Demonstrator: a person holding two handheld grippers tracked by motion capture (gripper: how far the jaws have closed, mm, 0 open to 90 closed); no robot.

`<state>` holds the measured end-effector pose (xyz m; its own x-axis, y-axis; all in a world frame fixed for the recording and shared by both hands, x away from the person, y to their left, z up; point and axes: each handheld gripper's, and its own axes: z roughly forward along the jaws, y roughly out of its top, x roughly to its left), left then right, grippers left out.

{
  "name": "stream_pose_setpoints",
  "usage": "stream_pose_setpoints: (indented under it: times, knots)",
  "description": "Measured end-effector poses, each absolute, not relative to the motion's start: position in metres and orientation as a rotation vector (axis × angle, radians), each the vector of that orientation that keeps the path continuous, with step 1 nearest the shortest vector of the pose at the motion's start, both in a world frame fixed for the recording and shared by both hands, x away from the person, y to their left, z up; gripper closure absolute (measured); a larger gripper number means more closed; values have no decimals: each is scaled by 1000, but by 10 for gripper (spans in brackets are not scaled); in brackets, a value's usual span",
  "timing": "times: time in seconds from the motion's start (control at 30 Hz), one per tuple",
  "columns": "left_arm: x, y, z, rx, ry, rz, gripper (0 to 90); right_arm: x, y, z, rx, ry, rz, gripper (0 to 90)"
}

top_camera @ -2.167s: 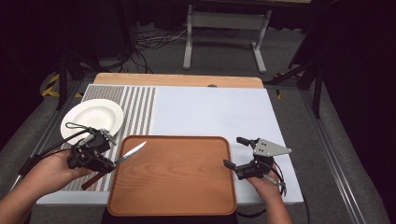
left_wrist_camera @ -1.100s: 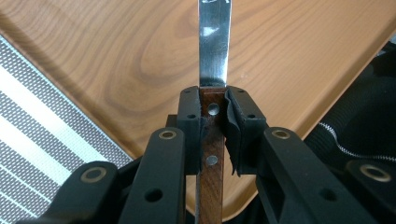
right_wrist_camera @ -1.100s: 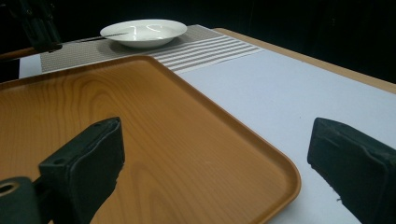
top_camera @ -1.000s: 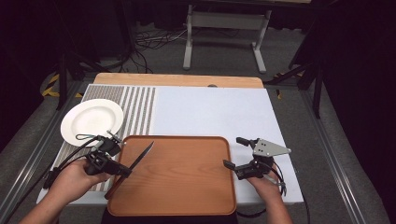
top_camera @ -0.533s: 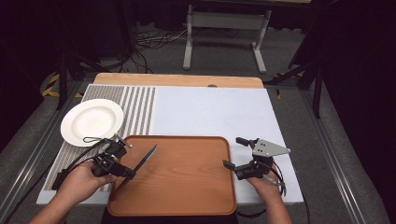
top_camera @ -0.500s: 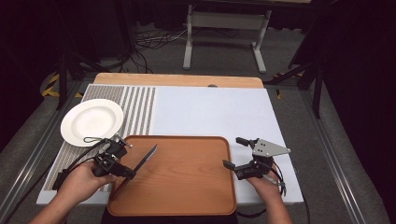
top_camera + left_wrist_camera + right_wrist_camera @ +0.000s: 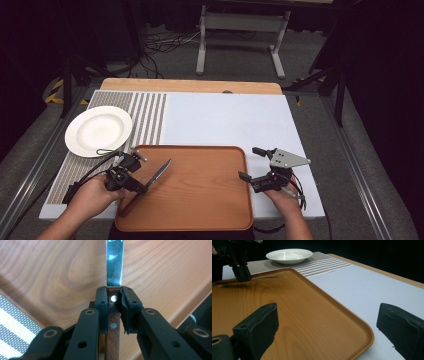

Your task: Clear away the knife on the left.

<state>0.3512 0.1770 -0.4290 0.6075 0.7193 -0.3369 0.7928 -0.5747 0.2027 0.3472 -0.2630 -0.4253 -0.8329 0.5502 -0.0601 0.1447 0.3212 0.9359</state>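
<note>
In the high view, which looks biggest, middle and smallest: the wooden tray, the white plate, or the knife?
Largest to smallest, as seen from above:
1. wooden tray
2. white plate
3. knife, held by the left gripper; its handle is partly hidden, so its full length is unsure.

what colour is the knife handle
Dark reddish-brown wood with silver rivets on the knife handle, clearest in the left gripper view.
</note>
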Motion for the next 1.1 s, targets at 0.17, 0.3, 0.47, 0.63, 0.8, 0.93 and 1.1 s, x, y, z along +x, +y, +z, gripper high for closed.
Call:
stream_pose_setpoints:
  times: [0.17,0.3,0.47,0.63,0.8,0.93,1.1]
  knots:
    - [353,175,-432,2516,1232,-311,778,347,-263,-425,619,2225,1520,46]
    - [354,174,-436,2528,1243,-313,778,347,-263,-425,618,2225,1521,46]
    - [354,173,-438,2536,1252,-316,777,347,-263,-425,617,2225,1520,46]
    - [355,172,-439,2532,1260,-310,777,348,-263,-426,620,2229,1519,46]
    - [356,172,-441,2532,1268,-311,777,348,-263,-426,620,2232,1516,46]
    - [356,172,-441,2533,1272,-308,776,348,-263,-426,619,2232,1517,46]
    - [356,172,-441,2533,1272,-297,770,348,-263,-426,618,2233,1516,46]
